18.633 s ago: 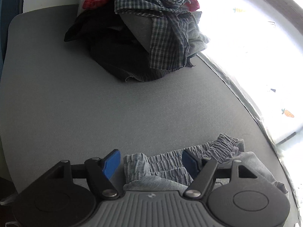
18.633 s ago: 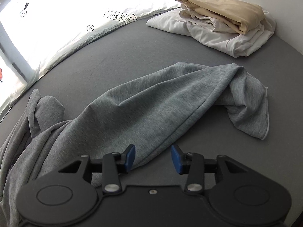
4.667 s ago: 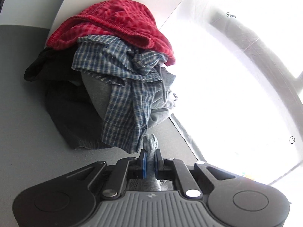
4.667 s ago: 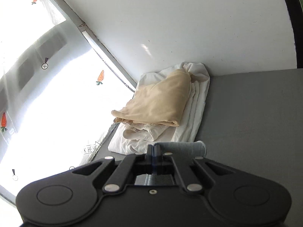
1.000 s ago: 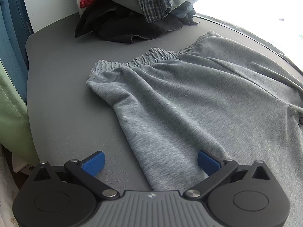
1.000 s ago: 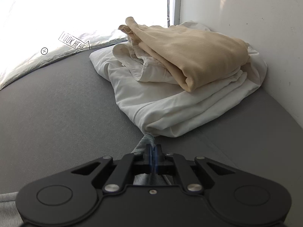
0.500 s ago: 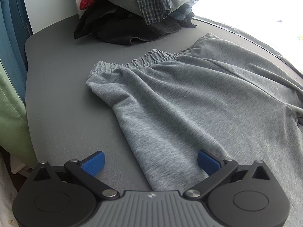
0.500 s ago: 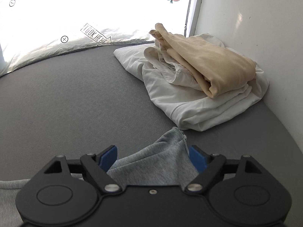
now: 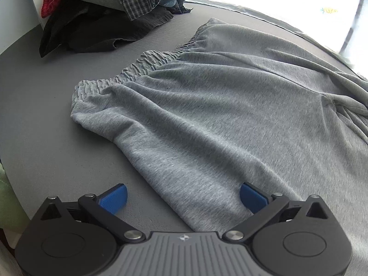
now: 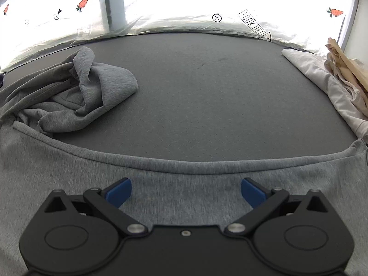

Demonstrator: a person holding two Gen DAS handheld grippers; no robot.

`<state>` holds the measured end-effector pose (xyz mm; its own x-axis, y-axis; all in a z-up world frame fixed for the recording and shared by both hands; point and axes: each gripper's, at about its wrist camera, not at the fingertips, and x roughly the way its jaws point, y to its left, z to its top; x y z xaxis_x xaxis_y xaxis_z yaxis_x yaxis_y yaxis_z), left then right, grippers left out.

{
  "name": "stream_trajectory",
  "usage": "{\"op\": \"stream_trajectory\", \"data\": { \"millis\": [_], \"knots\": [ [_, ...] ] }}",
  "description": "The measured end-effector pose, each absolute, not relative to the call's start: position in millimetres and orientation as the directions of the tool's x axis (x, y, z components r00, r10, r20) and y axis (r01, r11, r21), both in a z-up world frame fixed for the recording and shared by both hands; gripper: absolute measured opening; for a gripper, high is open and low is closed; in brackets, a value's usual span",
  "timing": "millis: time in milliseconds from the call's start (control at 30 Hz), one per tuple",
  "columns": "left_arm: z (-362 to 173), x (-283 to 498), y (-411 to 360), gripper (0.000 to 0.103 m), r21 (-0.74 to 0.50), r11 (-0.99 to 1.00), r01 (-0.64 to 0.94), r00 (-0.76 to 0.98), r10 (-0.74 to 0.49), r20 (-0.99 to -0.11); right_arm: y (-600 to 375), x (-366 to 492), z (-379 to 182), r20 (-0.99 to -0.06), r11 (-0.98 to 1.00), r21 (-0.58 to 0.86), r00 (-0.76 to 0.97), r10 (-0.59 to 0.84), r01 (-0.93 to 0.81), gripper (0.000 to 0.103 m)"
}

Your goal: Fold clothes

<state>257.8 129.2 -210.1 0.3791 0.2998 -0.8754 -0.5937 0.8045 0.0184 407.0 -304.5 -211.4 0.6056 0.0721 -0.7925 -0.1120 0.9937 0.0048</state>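
Note:
Grey sweatpants (image 9: pixel 218 105) lie spread on the grey table (image 9: pixel 41 105), elastic waistband to the upper left in the left wrist view. My left gripper (image 9: pixel 182 197) hovers open over the near edge of the pants, nothing between its blue pads. In the right wrist view one pant leg (image 10: pixel 184 184) stretches flat across the bottom, and the other leg (image 10: pixel 92 92) lies bunched at the left. Above the flat leg my right gripper (image 10: pixel 186 192) has its jaws opening wide, with cloth below them and nothing gripped.
A heap of unfolded clothes (image 9: pixel 110 13), dark, plaid and red, sits at the table's far left corner. Folded white and beige garments (image 10: pixel 340 78) are stacked at the right edge by the wall. A bright window with carrot stickers (image 10: pixel 84 1) runs behind the table.
My right gripper let go of the pant-leg end near the folded stack, opened wide and swung left along the leg. The left gripper stayed open in place, only rolling a little.

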Motion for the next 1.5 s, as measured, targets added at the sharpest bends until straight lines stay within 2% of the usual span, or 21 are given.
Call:
{"op": "stream_trajectory", "data": {
  "millis": [167, 300, 533, 700, 967, 1033, 1067, 1100, 1133, 1233, 1333, 1400, 1500],
  "knots": [
    [-184.9, 259.1, 145.9, 0.098, -0.029, 0.868, -0.497, 0.514, 0.267, -0.815, -296.3, 385.5, -220.4, -0.708, 1.000, 0.007, 0.706, 0.023, -0.025, 0.103],
    [-169.0, 276.2, 184.5, 0.099, -0.075, 0.845, -0.530, 0.553, 0.278, -0.785, -294.6, 371.8, -227.8, -0.630, 1.000, 0.003, 0.776, -0.006, 0.010, 0.103],
    [-165.7, 324.7, 250.8, 0.099, -0.104, 0.835, -0.540, 0.570, 0.272, -0.775, -291.8, 376.5, -227.9, -0.633, 0.999, 0.002, 0.774, -0.027, 0.036, 0.103],
    [-167.0, 370.8, 281.8, 0.099, -0.192, 0.863, -0.468, 0.629, 0.172, -0.758, -289.4, 376.9, -228.6, -0.634, 0.998, 0.003, 0.772, -0.043, 0.059, 0.103],
    [-180.8, 444.3, 295.8, 0.097, -0.188, 0.908, -0.374, 0.649, 0.112, -0.752, -280.7, 379.7, -229.6, -0.637, 0.987, 0.003, 0.761, -0.122, 0.161, 0.103],
    [-188.6, 454.9, 298.3, 0.079, -0.195, 0.907, -0.374, 0.640, 0.099, -0.762, -279.2, 381.5, -229.9, -0.638, 0.983, 0.003, 0.757, -0.140, 0.185, 0.103],
    [-192.0, 458.7, 299.4, 0.075, -0.203, 0.905, -0.374, 0.637, 0.091, -0.766, -278.4, 382.3, -230.1, -0.639, 0.981, 0.003, 0.755, -0.149, 0.196, 0.103],
    [-195.2, 460.8, 300.0, 0.062, -0.216, 0.903, -0.372, 0.645, 0.084, -0.759, -277.5, 383.1, -230.3, -0.639, 0.978, 0.002, 0.753, -0.158, 0.207, 0.103],
    [-195.6, 462.0, 299.3, 0.041, -0.221, 0.904, -0.365, 0.651, 0.079, -0.755, -276.7, 383.8, -230.3, -0.640, 0.976, 0.002, 0.751, -0.165, 0.216, 0.103],
    [-186.2, 465.3, 296.8, 0.016, -0.201, 0.902, -0.382, 0.665, 0.118, -0.737, -275.2, 385.5, -230.1, -0.643, 0.972, 0.003, 0.745, -0.177, 0.233, 0.103],
    [-167.8, 463.0, 302.2, 0.013, -0.177, 0.881, -0.439, 0.693, 0.207, -0.690, -273.8, 386.6, -229.8, -0.646, 0.969, 0.003, 0.740, -0.187, 0.247, 0.103],
    [-162.6, 467.3, 311.1, 0.013, -0.148, 0.865, -0.479, 0.678, 0.257, -0.688, -273.5, 386.7, -229.6, -0.647, 0.968, 0.003, 0.739, -0.188, 0.249, 0.103],
    [-180.6, 479.1, 318.9, 0.024, -0.098, 0.861, -0.499, 0.600, 0.262, -0.756, -273.3, 387.1, -229.2, -0.649, 0.968, 0.004, 0.737, -0.188, 0.250, 0.103]
  ]
}}
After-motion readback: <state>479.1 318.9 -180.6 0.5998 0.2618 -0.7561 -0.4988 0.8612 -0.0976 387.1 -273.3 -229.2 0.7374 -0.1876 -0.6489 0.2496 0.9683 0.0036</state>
